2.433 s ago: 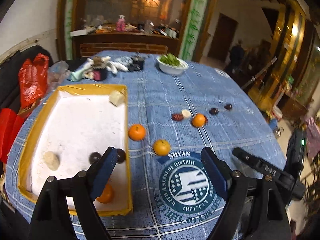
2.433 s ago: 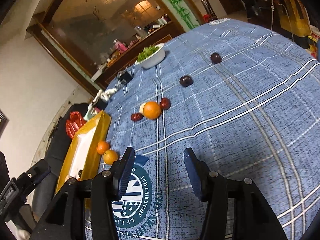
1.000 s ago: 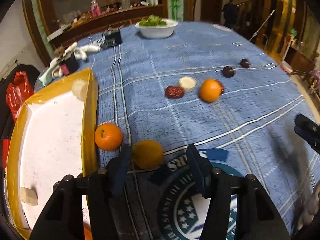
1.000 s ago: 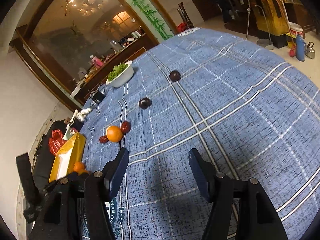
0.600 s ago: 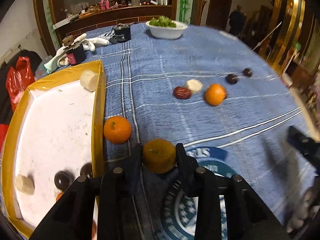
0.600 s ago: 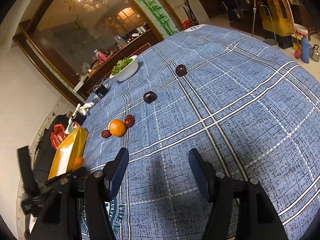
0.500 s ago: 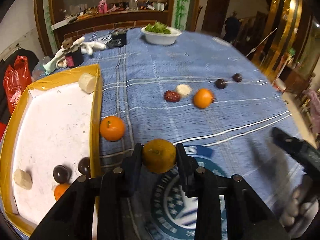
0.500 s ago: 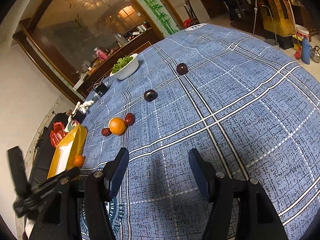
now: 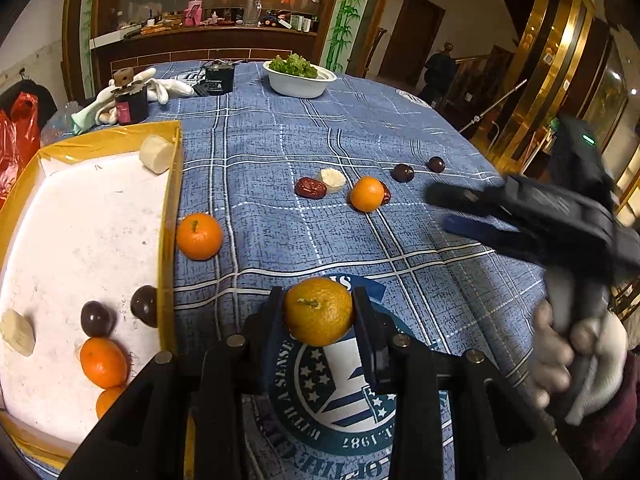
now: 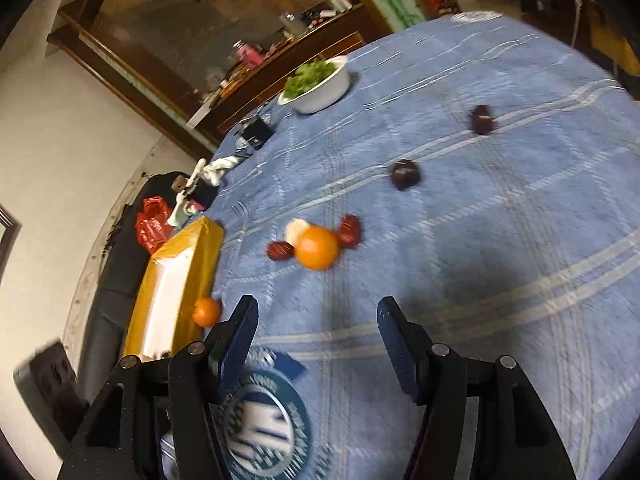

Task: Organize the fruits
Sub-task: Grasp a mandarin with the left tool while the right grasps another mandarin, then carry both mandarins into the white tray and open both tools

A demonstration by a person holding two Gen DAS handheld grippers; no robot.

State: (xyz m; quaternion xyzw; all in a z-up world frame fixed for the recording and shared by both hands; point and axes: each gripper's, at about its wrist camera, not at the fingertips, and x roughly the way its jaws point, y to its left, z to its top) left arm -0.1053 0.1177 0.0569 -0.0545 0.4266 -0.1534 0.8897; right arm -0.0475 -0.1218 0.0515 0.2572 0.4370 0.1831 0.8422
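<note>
Two grippers are in play: the left gripper (image 9: 319, 312) is clenched on a tangerine (image 9: 318, 316), pinched at its widest part and seemingly lifted over the blue cloth (image 9: 280, 152), while the right gripper (image 10: 316, 336) hangs spread and empty above the cloth, facing a second tangerine (image 10: 318, 248) ringed by dates. The tray (image 9: 170, 184) lies to the left, already holding two tangerines, two dark fruits and pale slices. Risk one, I judge: the round, smooth fruit could squirt out of the flat pads if the swing toward the tray is jerky, then roll off the table. Risk two: carried too low, it may strike the tray's yellow wall or knock the loose tangerine (image 9: 199, 236) lying just beside that wall. Dropped from height, it could bounce and scatter the fruit inside. The right view is blurred, so aim at its target would be uncertain.
</note>
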